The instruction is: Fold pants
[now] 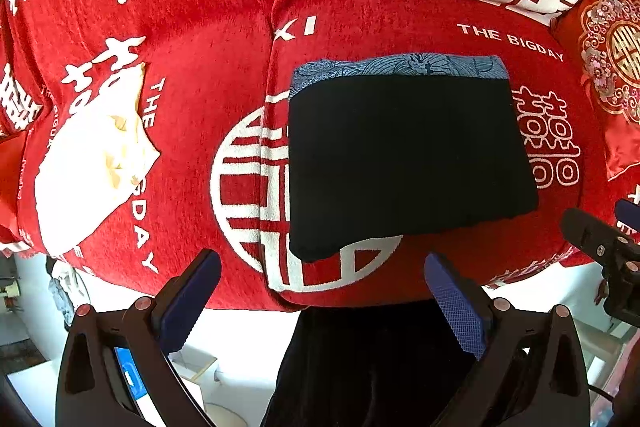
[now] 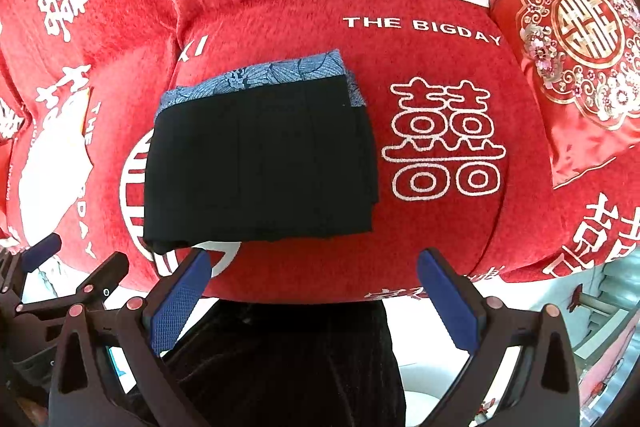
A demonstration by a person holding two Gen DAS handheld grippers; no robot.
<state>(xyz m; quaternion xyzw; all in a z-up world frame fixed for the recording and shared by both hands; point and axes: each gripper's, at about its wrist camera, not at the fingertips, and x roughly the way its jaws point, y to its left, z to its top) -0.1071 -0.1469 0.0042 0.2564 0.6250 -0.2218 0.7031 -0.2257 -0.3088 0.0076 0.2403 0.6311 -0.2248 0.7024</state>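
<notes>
Left wrist view: the black pants [image 1: 408, 159] lie folded flat on the red sofa [image 1: 208, 67] seat, near its front edge, over blue patterned cloth [image 1: 400, 65]. The left gripper [image 1: 322, 291] is spread wide, empty, off the front edge.

Right wrist view: the right gripper [image 2: 314, 283] is also wide and empty, just before the pants [image 2: 260, 163]. A red cushion [image 2: 580, 55] leans at the seat's right corner.

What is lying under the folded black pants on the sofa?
A blue patterned cloth peeks out beyond the far edge of the black pants, all on the red sofa cushion. How far the cloth reaches underneath is covered.
</notes>
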